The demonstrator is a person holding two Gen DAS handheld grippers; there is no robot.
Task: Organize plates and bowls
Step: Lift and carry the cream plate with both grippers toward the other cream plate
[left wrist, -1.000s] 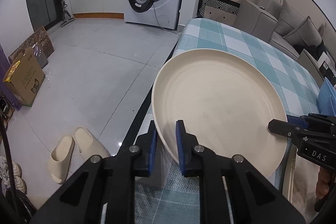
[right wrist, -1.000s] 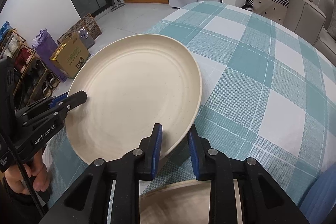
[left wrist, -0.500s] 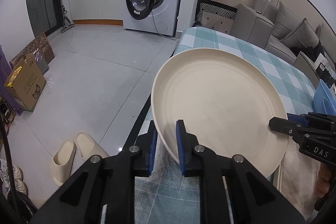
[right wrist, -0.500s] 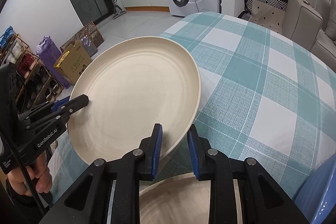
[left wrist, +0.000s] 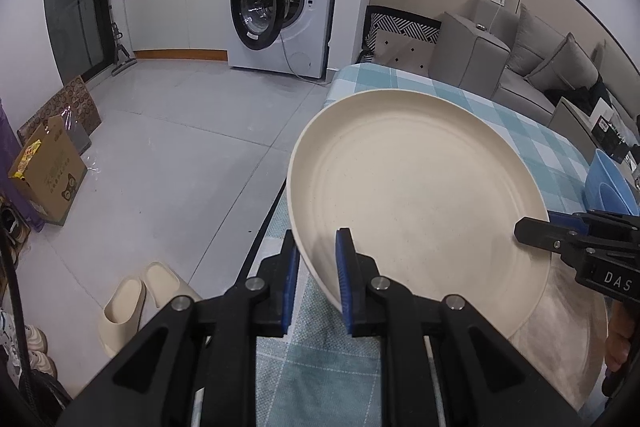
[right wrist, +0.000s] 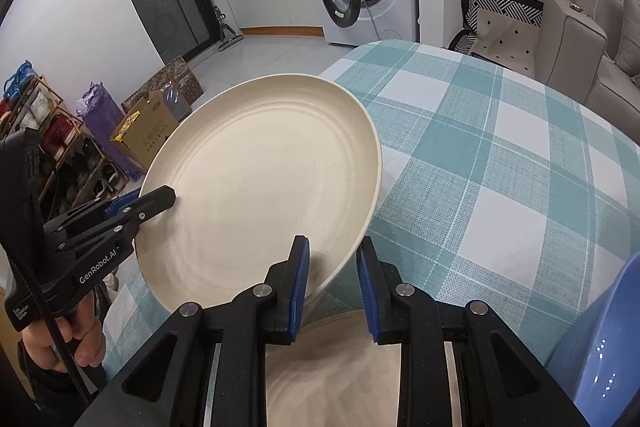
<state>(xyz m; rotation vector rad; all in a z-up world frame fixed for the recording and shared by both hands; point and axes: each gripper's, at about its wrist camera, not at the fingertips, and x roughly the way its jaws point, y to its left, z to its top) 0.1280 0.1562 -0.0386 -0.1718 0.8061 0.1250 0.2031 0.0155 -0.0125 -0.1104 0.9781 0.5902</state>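
The checked worktop (right wrist: 500,147) lies under a cream plate (left wrist: 420,195), held tilted above it. The left hand-held gripper (left wrist: 318,279) pinches the plate's near rim; the right hand-held gripper (right wrist: 332,279) pinches the opposite rim.

A cream plate (left wrist: 420,187) is showing over the teal-and-white checked bench (right wrist: 500,155); black claws are wearing blue pads (right wrist: 301,279).
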